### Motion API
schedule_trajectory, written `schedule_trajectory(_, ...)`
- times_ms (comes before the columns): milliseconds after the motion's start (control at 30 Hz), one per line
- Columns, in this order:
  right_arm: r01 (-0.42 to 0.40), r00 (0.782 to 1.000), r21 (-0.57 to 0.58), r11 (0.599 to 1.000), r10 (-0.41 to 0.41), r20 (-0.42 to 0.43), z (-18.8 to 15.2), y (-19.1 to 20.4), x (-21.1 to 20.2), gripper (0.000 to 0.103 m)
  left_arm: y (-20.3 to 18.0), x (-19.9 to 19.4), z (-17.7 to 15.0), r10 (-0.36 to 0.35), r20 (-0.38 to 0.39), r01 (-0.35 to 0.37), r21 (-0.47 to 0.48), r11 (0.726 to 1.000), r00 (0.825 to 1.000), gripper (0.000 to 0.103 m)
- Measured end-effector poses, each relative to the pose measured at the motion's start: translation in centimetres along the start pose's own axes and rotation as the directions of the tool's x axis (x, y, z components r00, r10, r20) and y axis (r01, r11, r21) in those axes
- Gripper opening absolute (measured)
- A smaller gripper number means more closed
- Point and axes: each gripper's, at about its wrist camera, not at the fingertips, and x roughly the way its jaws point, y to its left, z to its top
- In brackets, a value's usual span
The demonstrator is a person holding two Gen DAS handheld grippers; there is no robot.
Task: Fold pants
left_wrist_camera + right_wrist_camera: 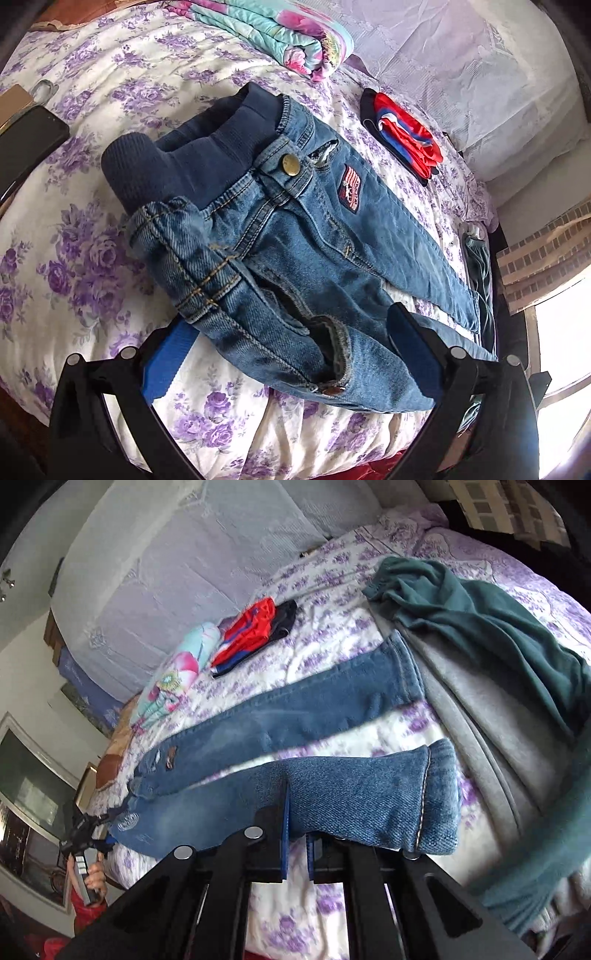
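A small pair of blue jeans [295, 236] is spread on a bed covered by a white quilt [92, 229] printed with purple flowers. In the left wrist view the waist end is seen nearest, with a dark blue ribbed waistband [177, 162], a brass button [290, 164] and a striped patch [352, 192] on the front; the legs run away toward the far right.

The left claw [295, 354] is angled downward over the waist end. Its jaws are spread wide, one blue pad [166, 362] at the left over the quilt and the other [413, 347] at the right over the denim, with the hip of the jeans lying between them. No pad is seen pressing on the cloth. In the right wrist view this claw [92, 834] is seen at the far left, carried by a hand [96, 878] with a red sleeve below it.

The right claw [297, 834] is also tilted downward, at the lower part of the nearer trouser leg [332, 805]. Its jaws are drawn almost together, and the edge of that leg is pinched between the blue pads [284, 834], the cuff lying just to the right and raised off the quilt.

The other leg [295, 709] lies flat beyond. Grey cloth [480, 738] and a dark green garment [498, 635] are seen at the right, a folded red and blue garment [406, 129] and a folded floral blanket [280, 33] further back, and a dark phone [26, 140] at the left edge.
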Motion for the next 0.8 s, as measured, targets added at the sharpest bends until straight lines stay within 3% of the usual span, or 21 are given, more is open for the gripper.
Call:
schedule_trajectory(67,0.049,0.995,0.006,0.999,-0.049,-0.093,-1.4,-0.7,1.2,0.013,0.6,0.3,-0.3,0.004,-0.008,-0.005,-0.013,1.0,1.0,0.098)
schedule_trajectory(100,0.084,0.987,0.008,0.996,-0.082,-0.135,-2.1,-0.9,1.5,0.021,1.0,0.3,-0.4,0.01,-0.008,-0.01,-0.015,1.0,1.0,0.098)
schedule_trajectory(133,0.113,0.984,0.014,0.994,-0.11,-0.138,-2.5,-1.1,1.4,0.027,1.3,0.3,-0.5,0.015,-0.008,-0.016,-0.017,1.0,1.0,0.098)
schedule_trajectory(167,0.149,0.982,0.019,0.989,-0.146,-0.117,-2.5,-1.2,0.7,0.04,1.7,0.3,-0.5,0.013,-0.008,-0.014,-0.022,1.0,1.0,0.097)
schedule_trajectory(233,0.227,0.974,0.02,0.974,-0.227,-0.025,-2.2,-1.2,-1.5,0.051,2.3,0.0,-0.6,0.022,-0.012,-0.022,-0.02,1.0,1.0,0.09)
schedule_trajectory(267,0.276,0.961,0.025,0.961,-0.277,0.025,-1.9,-1.3,-2.8,0.056,2.6,-0.3,-0.6,0.04,-0.012,-0.04,-0.018,0.999,0.999,0.079)
schedule_trajectory(300,0.331,0.939,0.037,0.943,-0.333,0.09,-1.5,-1.2,-4.3,0.066,2.9,-0.6,-0.6,0.054,-0.01,-0.054,-0.017,0.998,0.999,0.069)
schedule_trajectory(367,0.387,0.889,0.088,0.918,-0.397,0.228,-0.4,-1.6,-6.8,0.072,3.9,-1.4,-0.6,0.055,-0.006,-0.055,-0.029,0.998,0.998,0.062)
schedule_trajectory(400,0.362,0.886,0.109,0.926,-0.378,0.27,0.2,-1.8,-7.6,0.072,4.3,-1.9,-0.5,0.061,0.0,-0.061,-0.035,0.998,0.998,0.058)
schedule_trajectory(500,0.202,0.922,0.119,0.972,-0.23,0.313,2.4,-2.2,-7.6,0.073,3.8,-4.4,-0.1,0.146,0.085,-0.147,0.004,0.989,0.986,0.053)
schedule_trajectory(567,0.139,0.946,0.102,0.985,-0.162,0.282,4.3,-1.9,-5.6,0.073,2.9,-6.6,0.5,0.189,0.167,-0.198,0.036,0.98,0.968,0.053)
schedule_trajectory(633,0.11,0.963,0.081,0.991,-0.126,0.239,5.9,-1.7,-3.0,0.073,1.8,-8.5,1.7,0.23,0.244,-0.249,0.053,0.967,0.942,0.068)
schedule_trajectory(667,0.114,0.969,0.076,0.991,-0.127,0.213,6.6,-1.6,-1.5,0.073,1.2,-9.0,2.5,0.238,0.275,-0.265,0.066,0.962,0.931,0.084)
schedule_trajectory(733,0.119,0.977,0.074,0.99,-0.13,0.169,8.2,-2.0,1.3,0.073,0.0,-9.1,4.7,0.248,0.318,-0.292,0.097,0.951,0.915,0.088)
schedule_trajectory(800,0.147,0.977,0.089,0.985,-0.158,0.144,9.3,-2.9,3.3,0.073,-1.2,-7.7,7.6,0.224,0.285,-0.277,0.16,0.948,0.932,0.088)
